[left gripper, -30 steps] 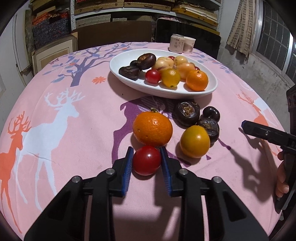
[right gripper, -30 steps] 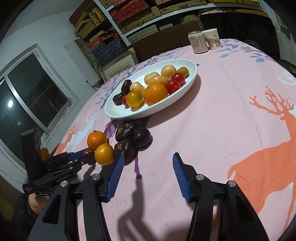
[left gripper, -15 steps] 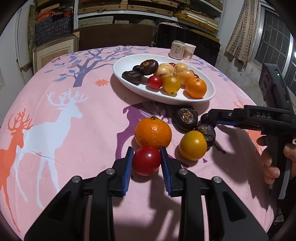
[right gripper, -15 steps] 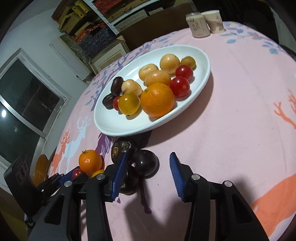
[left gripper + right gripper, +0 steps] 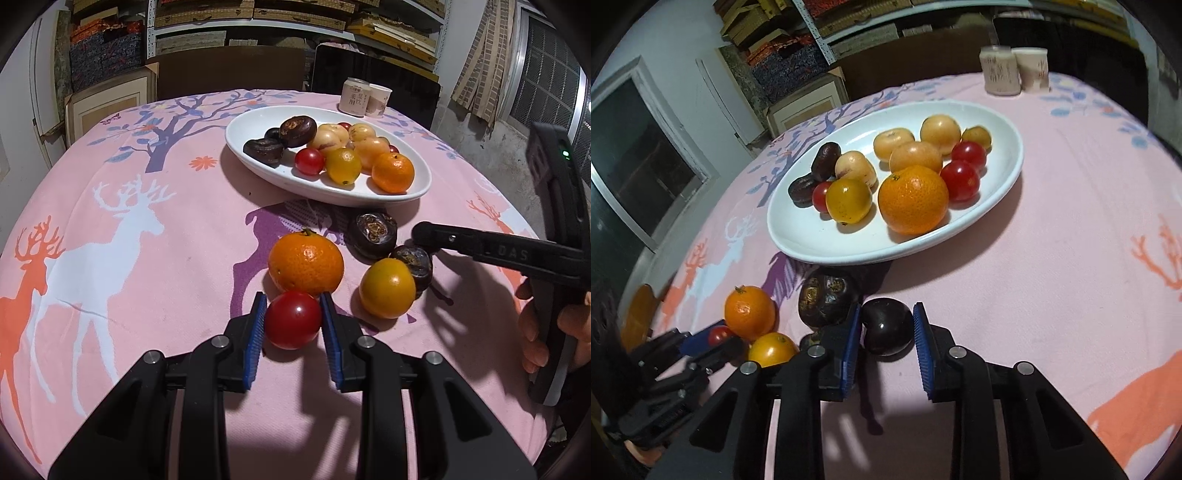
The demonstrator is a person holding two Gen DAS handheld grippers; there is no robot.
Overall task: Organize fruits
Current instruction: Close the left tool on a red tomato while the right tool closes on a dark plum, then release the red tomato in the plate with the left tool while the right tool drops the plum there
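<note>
My left gripper point(image 5: 293, 319) is shut on a red tomato point(image 5: 293, 319) that rests on the pink tablecloth, just in front of a loose orange point(image 5: 305, 263). A yellow fruit point(image 5: 387, 288) and two dark wrinkled fruits point(image 5: 373, 233) lie to its right. My right gripper point(image 5: 886, 328) straddles a smooth dark fruit point(image 5: 887, 326), its blue pads close on either side, left pad touching. A white oval plate point(image 5: 820, 240) behind holds several fruits, with an orange point(image 5: 913, 199) in front.
A can point(image 5: 354, 96) and a paper cup point(image 5: 378, 99) stand at the table's far edge. Shelves, boxes and dark chairs stand behind the table. A window is at the left in the right wrist view.
My right gripper has moved forward and left to the dark fruits and narrowed around the smooth one. My left gripper stays shut on the tomato.
</note>
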